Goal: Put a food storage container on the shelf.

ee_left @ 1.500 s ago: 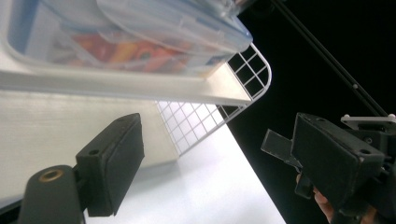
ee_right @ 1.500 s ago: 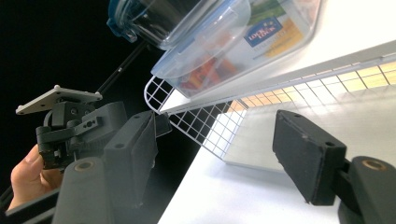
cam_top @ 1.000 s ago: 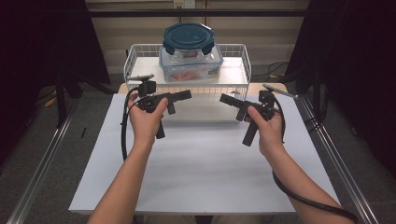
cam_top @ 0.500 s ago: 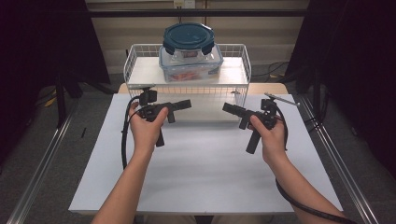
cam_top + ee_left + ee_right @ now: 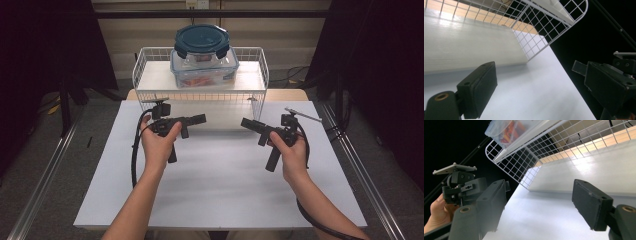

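Note:
My left gripper (image 5: 199, 119) and right gripper (image 5: 246, 123) hover over the white table top (image 5: 215, 190), tips pointing at each other with a gap between them. In the left gripper view, the left gripper (image 5: 541, 75) has its jaws wide apart, with only table between them. The right gripper (image 5: 541, 192) is likewise open and holds nothing. A clear container (image 5: 204, 62) with a dark teal lid, orange-red contents inside, sits on a white wire rack (image 5: 150, 80) beyond both grippers.
The wire rack (image 5: 524, 162) stands at the table's far edge, its mesh side close ahead of both grippers. Metal rails (image 5: 360, 170) run along the table's left and right. Dark curtains hang on both sides. Cables trail from each gripper toward the person.
Both hands have drawn back a little from the rack toward the person's side. The jaws stay apart and the container has not moved.

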A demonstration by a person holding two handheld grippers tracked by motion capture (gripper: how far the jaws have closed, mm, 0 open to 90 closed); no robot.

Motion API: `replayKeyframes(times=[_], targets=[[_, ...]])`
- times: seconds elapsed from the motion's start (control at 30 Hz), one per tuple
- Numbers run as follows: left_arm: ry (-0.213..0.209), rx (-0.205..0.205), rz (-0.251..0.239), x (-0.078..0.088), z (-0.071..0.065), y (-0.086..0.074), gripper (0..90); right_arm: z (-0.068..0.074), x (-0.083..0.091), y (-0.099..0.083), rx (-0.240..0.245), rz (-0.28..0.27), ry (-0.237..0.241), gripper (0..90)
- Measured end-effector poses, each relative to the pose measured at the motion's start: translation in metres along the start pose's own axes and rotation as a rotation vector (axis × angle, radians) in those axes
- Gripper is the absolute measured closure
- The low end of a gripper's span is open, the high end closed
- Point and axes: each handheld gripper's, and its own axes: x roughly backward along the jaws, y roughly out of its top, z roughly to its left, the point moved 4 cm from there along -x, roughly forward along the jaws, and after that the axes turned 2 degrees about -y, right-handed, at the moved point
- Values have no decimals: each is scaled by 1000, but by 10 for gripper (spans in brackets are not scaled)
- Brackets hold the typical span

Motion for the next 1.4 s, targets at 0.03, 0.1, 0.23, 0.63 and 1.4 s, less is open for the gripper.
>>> replayKeyframes(times=[0.03,0.1,0.23,0.63,1.4], targets=[[4,1,1,0,1,-2,105,-1,0,-1,3,-1,-2,269],[6,4,6,-1,4,-6,105,-3,0,-4,2,2,-2,268],[9,9,20,-2,11,-13,105,-6,0,-10,3,8,-2,268],[20,13,23,3,18,-25,104,-18,1,-23,-1,18,-19,266],[36,15,52,11,31,-49,100,-31,9,-39,12,41,-39,264]])
